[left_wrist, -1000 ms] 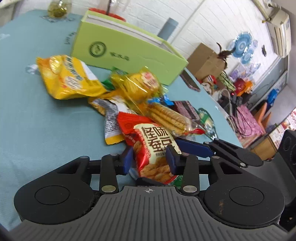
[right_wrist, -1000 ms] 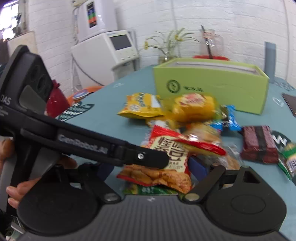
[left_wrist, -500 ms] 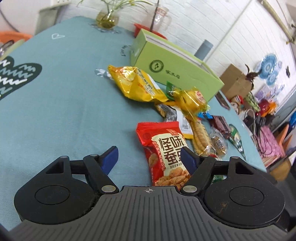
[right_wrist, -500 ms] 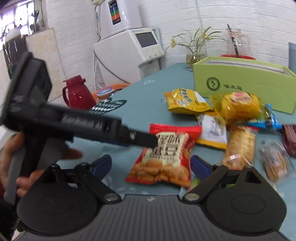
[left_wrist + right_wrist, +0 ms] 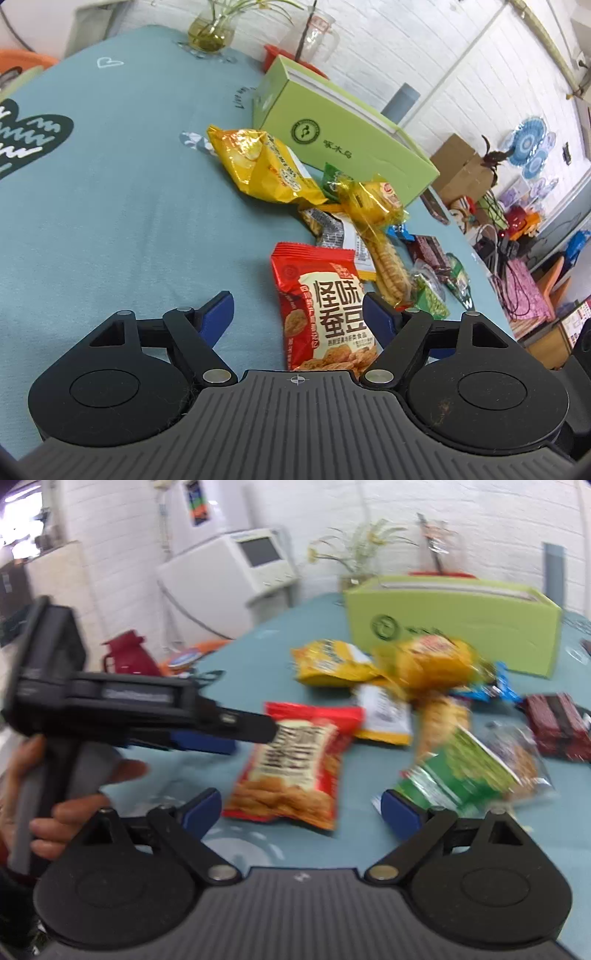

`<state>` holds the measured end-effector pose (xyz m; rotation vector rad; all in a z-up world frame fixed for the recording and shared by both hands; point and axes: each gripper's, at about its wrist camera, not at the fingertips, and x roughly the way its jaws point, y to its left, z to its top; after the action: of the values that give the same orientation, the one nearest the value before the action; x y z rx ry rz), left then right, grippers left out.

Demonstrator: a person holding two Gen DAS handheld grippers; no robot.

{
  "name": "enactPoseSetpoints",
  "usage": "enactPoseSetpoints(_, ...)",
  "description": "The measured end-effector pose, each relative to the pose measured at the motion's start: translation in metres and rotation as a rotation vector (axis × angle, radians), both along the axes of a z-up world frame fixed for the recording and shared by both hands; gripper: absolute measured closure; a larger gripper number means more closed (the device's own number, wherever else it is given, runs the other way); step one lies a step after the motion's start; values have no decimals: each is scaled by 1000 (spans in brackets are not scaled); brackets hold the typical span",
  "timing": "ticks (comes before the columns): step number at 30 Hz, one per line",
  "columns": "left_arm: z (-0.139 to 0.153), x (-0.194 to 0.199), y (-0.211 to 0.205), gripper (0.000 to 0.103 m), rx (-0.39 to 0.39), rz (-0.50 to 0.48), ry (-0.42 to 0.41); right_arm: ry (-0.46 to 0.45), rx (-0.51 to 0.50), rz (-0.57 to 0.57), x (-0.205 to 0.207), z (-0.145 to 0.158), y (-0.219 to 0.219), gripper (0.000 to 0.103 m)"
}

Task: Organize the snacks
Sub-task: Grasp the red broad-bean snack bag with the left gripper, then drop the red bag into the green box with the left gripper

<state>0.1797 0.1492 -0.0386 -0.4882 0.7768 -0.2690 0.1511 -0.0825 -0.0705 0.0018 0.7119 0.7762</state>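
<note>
The green box (image 5: 343,136) stood far ahead of both tools. The red snack packet (image 5: 328,314) lay flat between the left gripper (image 5: 299,314) jaws, which had just been opening, untouched; the right gripper (image 5: 303,808) was spread too.

— Looking like a lived-in home, a dining corner perhaps?
— Pointing that way: a teal tablecloth (image 5: 110,192) with printed hearts, a glass vase (image 5: 211,35) of green stems sitting at the far edge, painted white brick walls (image 5: 461,513) behind.
— And standing along the wall?
— A white water dispenser (image 5: 236,579), a red thermos jug (image 5: 127,653) beside it.
— Cluttering the far side?
— Cardboard boxes (image 5: 461,166), bags and toys piling up, blue decorative plates (image 5: 526,142) hanging above.
</note>
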Motion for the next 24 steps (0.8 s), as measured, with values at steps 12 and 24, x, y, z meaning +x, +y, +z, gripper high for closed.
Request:
enactPoseSetpoints(12,3,-1,-25,85,112,-90,-11,-52,-75,56,21,-10,26,35)
enactPoseSetpoints(24,73,70,-42,85,134,-82,-131,-205,-14,-3,85,41,9,37)
